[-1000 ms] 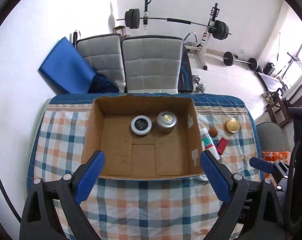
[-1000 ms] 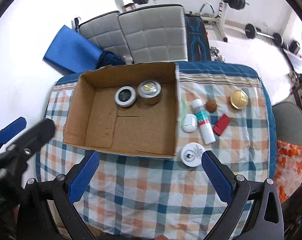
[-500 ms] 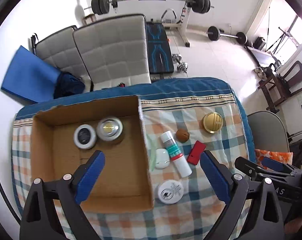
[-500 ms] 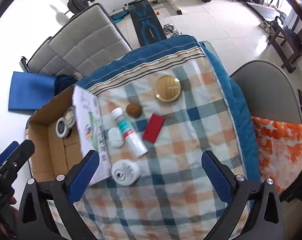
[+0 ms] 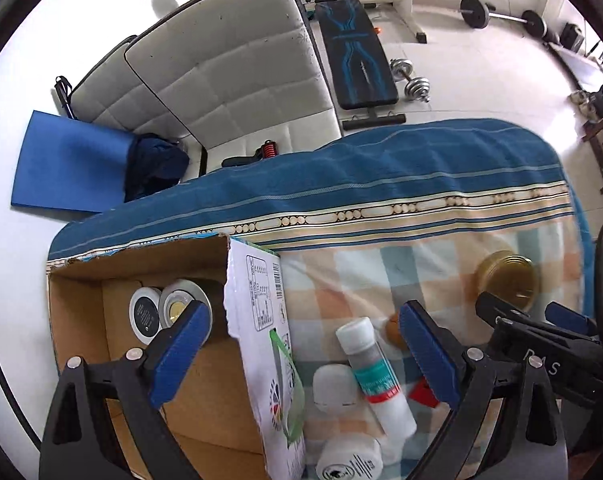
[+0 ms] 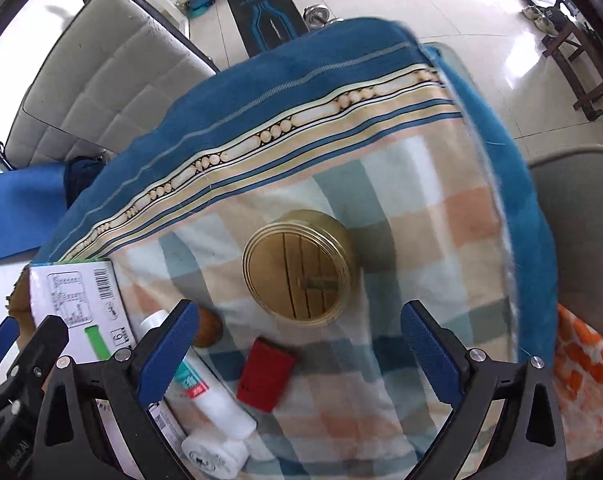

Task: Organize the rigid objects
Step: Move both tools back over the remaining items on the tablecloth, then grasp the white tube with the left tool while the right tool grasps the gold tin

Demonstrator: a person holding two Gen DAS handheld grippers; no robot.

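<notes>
A gold round tin (image 6: 301, 266) sits on the checked cloth, just ahead of my open right gripper (image 6: 299, 356); the tin (image 5: 506, 282) also shows far right in the left wrist view. A red flat piece (image 6: 266, 378), a brown nut-like ball (image 6: 207, 331), a white tube with a teal label (image 6: 205, 386) and a white round jar (image 6: 215, 456) lie left of it. My left gripper (image 5: 303, 356) hangs open above the cardboard box's (image 5: 205, 392) right wall, near the tube (image 5: 375, 380) and a white case (image 5: 335, 388). Two round tins (image 5: 169, 312) rest inside the box.
The table's right edge (image 6: 513, 240) drops to a grey chair (image 6: 581, 216) and orange fabric (image 6: 585, 380). Behind the table stand grey cushions (image 5: 237, 80), a blue mat (image 5: 69, 168), a weight bench (image 5: 361, 64) and dumbbells on the floor.
Both grippers have moved rightward and down toward the table. The right one now has the gold tin centred ahead; the left has shifted from over the box to its right wall.
</notes>
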